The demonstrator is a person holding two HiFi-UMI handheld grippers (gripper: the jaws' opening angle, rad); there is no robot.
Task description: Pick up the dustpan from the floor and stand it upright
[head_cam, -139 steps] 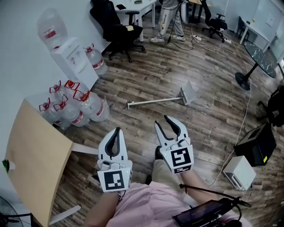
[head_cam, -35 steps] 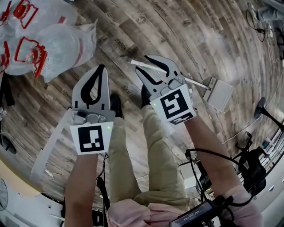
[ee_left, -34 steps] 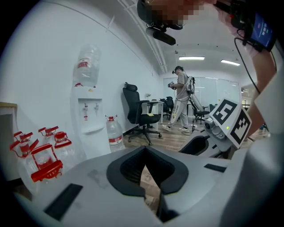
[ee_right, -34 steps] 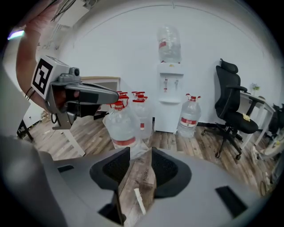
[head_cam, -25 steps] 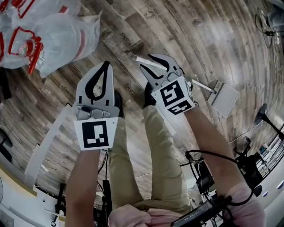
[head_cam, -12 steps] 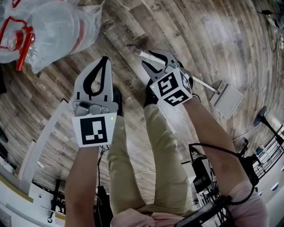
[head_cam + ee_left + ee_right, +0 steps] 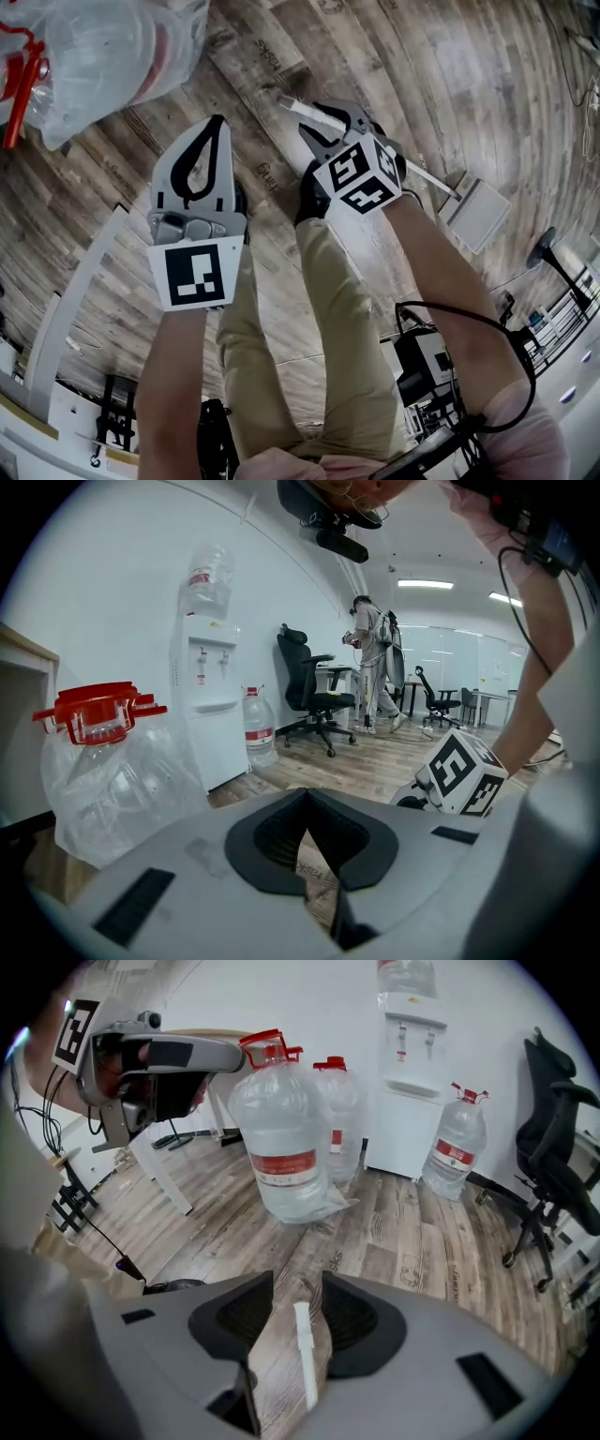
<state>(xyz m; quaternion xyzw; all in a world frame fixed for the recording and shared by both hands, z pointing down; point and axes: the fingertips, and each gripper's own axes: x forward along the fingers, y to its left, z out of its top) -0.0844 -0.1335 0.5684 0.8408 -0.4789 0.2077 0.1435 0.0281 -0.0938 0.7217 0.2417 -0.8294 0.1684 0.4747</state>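
Hidden: dustpan (image 7: pixel 478 214) handle partly behind right gripper (image 7: pixel 326 117)
Right gripper: jaws apart, handle showing between them, flat on floor (image 7: pixel 450 56)
Left gripper (image 7: pixel 217 127): jaws together, empty
Writing: bottle (image 7: pixel 281 1138) label unreadable

right gripper (image 7: pixel 323 120): has dropped lower, onto the handle's end
dustpan handle (image 7: pixel 303 1354): now lies between its parted jaws
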